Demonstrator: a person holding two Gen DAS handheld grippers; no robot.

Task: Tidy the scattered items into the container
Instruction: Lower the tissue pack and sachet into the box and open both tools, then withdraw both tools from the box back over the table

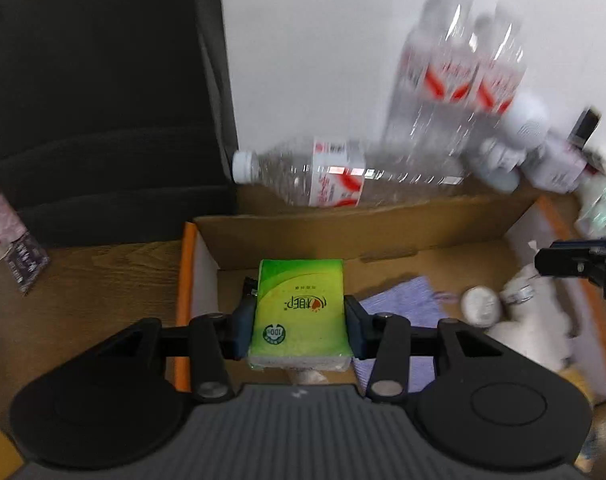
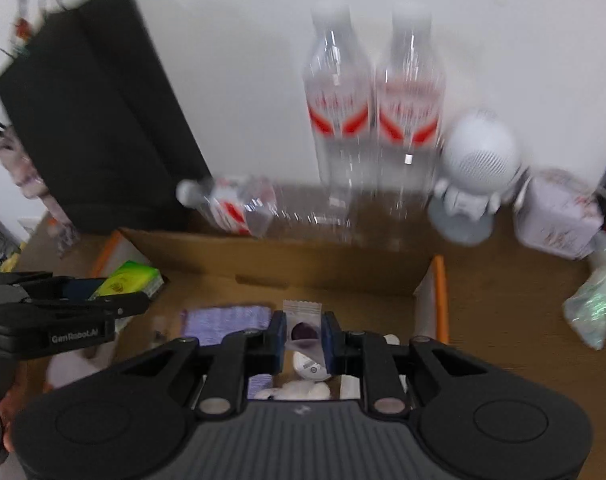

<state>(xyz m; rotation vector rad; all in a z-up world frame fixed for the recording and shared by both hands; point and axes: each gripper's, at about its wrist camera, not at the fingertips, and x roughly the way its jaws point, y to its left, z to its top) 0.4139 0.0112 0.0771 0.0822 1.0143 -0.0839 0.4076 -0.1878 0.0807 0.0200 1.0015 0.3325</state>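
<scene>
My left claw is clamped on the green tissue pack, my right claw on a small sachet. Both hang over the cardboard box; next I should lower them and let go.

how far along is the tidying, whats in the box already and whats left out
Done: a purple cloth, a round white item and white soft things already lie in the cardboard box. In hand: the left tool holds a green tissue pack over the box; the right tool holds a small sachet. Left: the lying water bottle behind the box.
</scene>
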